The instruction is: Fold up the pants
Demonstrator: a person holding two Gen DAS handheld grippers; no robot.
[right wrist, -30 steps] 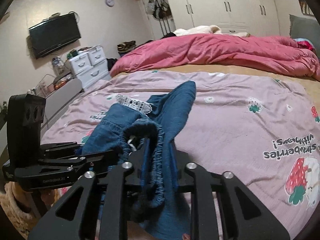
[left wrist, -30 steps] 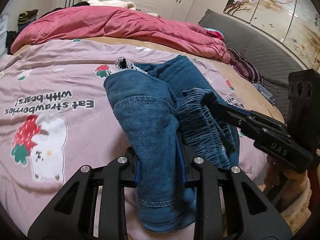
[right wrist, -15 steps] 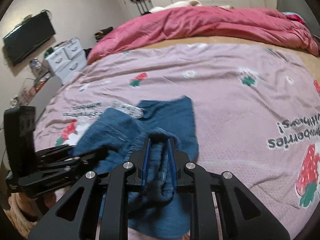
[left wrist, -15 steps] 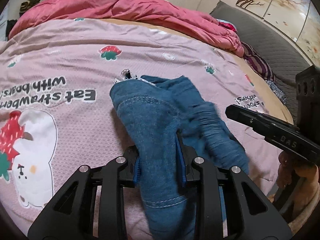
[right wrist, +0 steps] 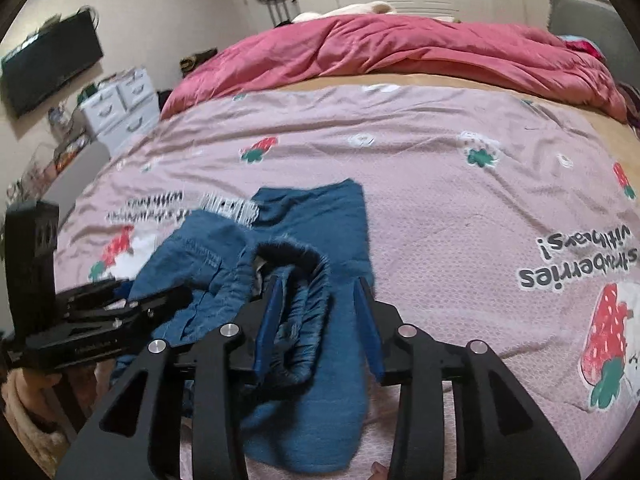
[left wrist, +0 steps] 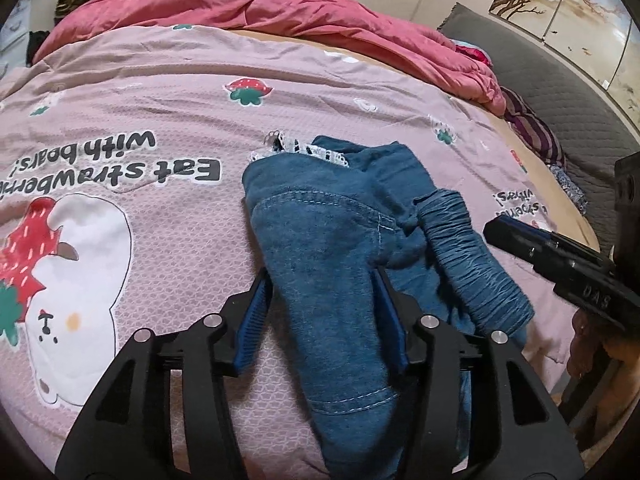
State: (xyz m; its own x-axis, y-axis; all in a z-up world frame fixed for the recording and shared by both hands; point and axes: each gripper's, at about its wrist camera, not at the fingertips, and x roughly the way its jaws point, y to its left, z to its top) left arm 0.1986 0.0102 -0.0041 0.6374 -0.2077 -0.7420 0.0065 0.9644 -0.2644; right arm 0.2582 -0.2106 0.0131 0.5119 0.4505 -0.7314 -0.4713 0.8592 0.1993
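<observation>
Small blue denim pants (left wrist: 320, 236) with a white lace hem (left wrist: 304, 147) lie bunched on the pink strawberry bedspread (left wrist: 140, 92). My left gripper (left wrist: 320, 284) is open, its jaws standing on either side of the denim near the waist. My right gripper (right wrist: 320, 292) is open over the gathered elastic waistband (right wrist: 308, 304), which lies loose between its jaws. The right gripper also shows in the left wrist view (left wrist: 560, 260), and the left gripper shows in the right wrist view (right wrist: 120, 308).
A crumpled red quilt (left wrist: 260, 8) lies across the far side of the bed. A grey headboard (left wrist: 560, 92) and striped cloth (left wrist: 532, 128) are at the right. A white drawer unit (right wrist: 120, 108) and a wall TV (right wrist: 48, 60) stand beyond the bed's left edge.
Both grippers lowered the pants onto the bedspread and opened, letting go of the denim and the waistband.
</observation>
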